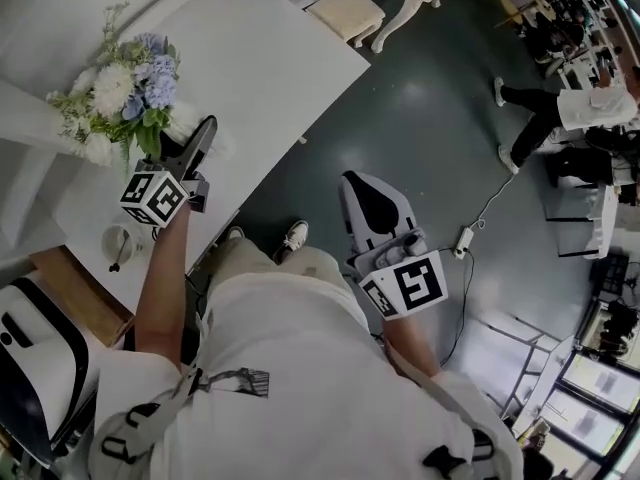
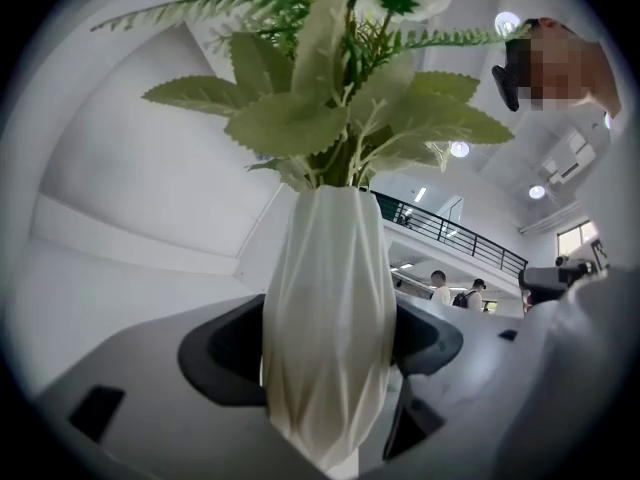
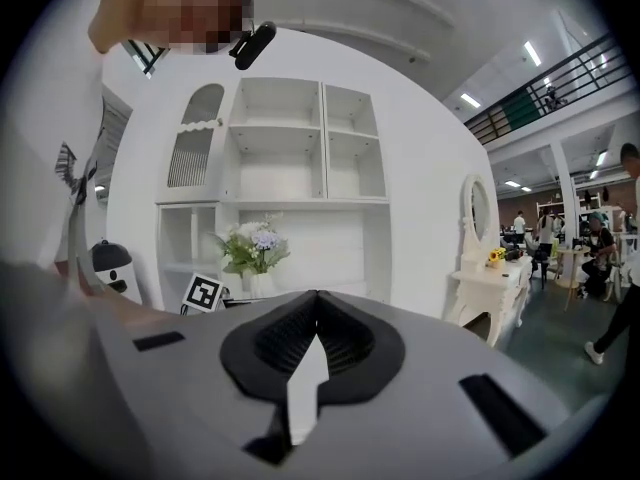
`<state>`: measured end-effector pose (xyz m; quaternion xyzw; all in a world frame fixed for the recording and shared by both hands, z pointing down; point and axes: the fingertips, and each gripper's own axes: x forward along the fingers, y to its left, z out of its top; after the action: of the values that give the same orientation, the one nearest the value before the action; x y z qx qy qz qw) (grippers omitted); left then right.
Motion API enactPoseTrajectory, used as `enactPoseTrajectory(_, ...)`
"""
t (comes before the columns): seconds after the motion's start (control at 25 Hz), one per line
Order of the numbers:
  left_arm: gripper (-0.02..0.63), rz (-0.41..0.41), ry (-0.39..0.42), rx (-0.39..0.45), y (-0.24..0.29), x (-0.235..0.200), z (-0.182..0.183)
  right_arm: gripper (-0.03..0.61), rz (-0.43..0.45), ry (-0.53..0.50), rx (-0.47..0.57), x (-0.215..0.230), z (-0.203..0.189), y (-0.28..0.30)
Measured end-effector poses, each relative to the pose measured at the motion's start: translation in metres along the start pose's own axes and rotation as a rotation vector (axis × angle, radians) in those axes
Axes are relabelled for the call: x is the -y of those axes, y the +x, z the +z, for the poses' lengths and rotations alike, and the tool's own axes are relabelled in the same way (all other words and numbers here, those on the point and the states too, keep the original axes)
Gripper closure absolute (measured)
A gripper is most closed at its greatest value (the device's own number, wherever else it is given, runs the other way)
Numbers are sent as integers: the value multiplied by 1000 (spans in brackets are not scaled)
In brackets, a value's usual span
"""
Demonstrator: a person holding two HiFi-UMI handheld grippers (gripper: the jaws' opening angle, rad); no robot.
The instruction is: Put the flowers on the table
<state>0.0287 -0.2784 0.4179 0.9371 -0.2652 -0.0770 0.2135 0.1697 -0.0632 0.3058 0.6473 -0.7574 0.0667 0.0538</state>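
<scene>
Head view, flowers: the white and blue flowers (image 1: 130, 88) are showing at 10 o'clock in the frame, over the white bench (image 1: 270, 78).
Head view, left tongs: the left tongs (image 1: 195, 140) are reaching in from 5 o'clock of the blooms, with the jaws lying along the white vase (image 1: 186, 120). I cannot tell whether the vase is standing on the bench or hanging just above it.
Head view, right tongs: the right tongs (image 1: 352, 180) are hanging over the dark floor (image 1: 430, 118), at 3 o'clock from the left tongs and off the bench.
Head view, cup: a small white cup (image 1: 120, 240) is sitting on the bench at 6 o'clock from the flowers.
Head view, person: a person (image 1: 560, 108) is standing on the floor at 2 o'clock, well apart.
Left gripper view, tongs: the jaws are standing wide and pressing on both sides of the faceted vase (image 2: 325, 338).
Left gripper view, leaves: green leaves (image 2: 320, 108) are spreading at 12 o'clock above the vase's neck.
Right gripper view, tongs: the jaws of the right tongs (image 3: 316, 303) are lying closed together, with nothing between them.
Right gripper view, flowers: the flowers (image 3: 256, 248) are showing at 11 o'clock from the jaw tips, in front of a white shelf unit (image 3: 290, 158). The left tongs' marker cube (image 3: 203, 293) is sitting at 8 o'clock from the flowers.
</scene>
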Motion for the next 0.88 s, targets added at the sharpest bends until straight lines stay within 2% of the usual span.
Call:
enactPoseTrajectory(0.4, 256, 81, 37, -75, -3, -23, -28, 568, 44, 51, -39, -11, 4, 1)
enactPoseTrajectory(0.64, 256, 76, 63, -89, 51, -56, -77, 568, 31, 44, -59, 31, -38, 38)
enactPoseTrajectory(0.88, 256, 84, 110, -105, 48, -60, -87, 568, 28, 37, -52, 25, -44, 34)
